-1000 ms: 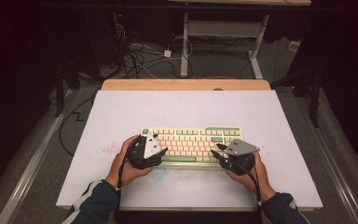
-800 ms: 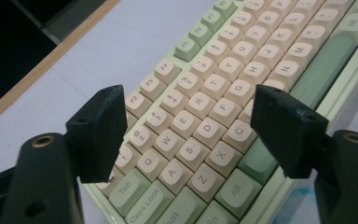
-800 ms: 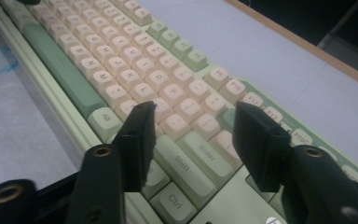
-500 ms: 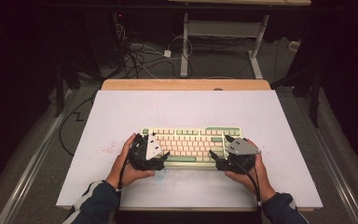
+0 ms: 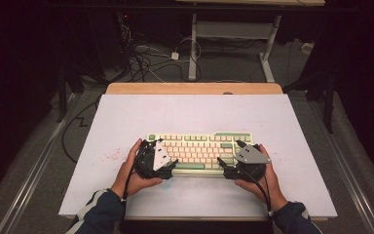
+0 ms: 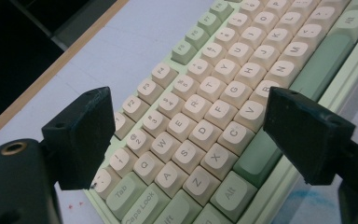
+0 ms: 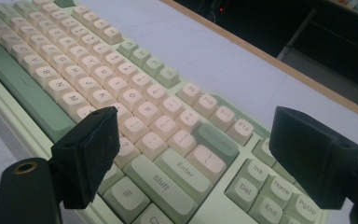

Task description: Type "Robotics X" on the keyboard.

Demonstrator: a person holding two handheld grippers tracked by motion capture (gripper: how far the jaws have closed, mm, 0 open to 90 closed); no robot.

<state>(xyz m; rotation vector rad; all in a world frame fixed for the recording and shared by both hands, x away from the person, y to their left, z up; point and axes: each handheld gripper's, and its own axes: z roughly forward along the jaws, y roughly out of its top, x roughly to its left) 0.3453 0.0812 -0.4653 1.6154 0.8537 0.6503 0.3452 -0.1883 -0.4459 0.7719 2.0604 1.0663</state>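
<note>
A green and cream keyboard (image 5: pixel 199 146) lies flat on the white table (image 5: pixel 199 112), towards the near side. My left gripper (image 5: pixel 171 165) rests over its left end, held in a hand. In the left gripper view the keyboard (image 6: pixel 223 70) runs under my left gripper (image 6: pixel 189 112); the jaws stand wide apart above the letter keys and press on nothing. My right gripper (image 5: pixel 224 168) is at the right end. In the right gripper view the keyboard (image 7: pixel 98 70) shows its Enter and Shift keys under my right gripper (image 7: pixel 198 140), also open. Both pairs of jaws have just been opening.
The table's far edge is a wooden strip (image 5: pixel 195 88). Faint red specks (image 5: pixel 109 156) mark the surface left of the keyboard. Behind the table, cables (image 5: pixel 146 53) lie on the floor by a white desk frame (image 5: pixel 193 48). Dark floor flanks both sides.
Both grippers' jaws have spread wider at the keyboard's ends. The hands and the keyboard have kept their places.
</note>
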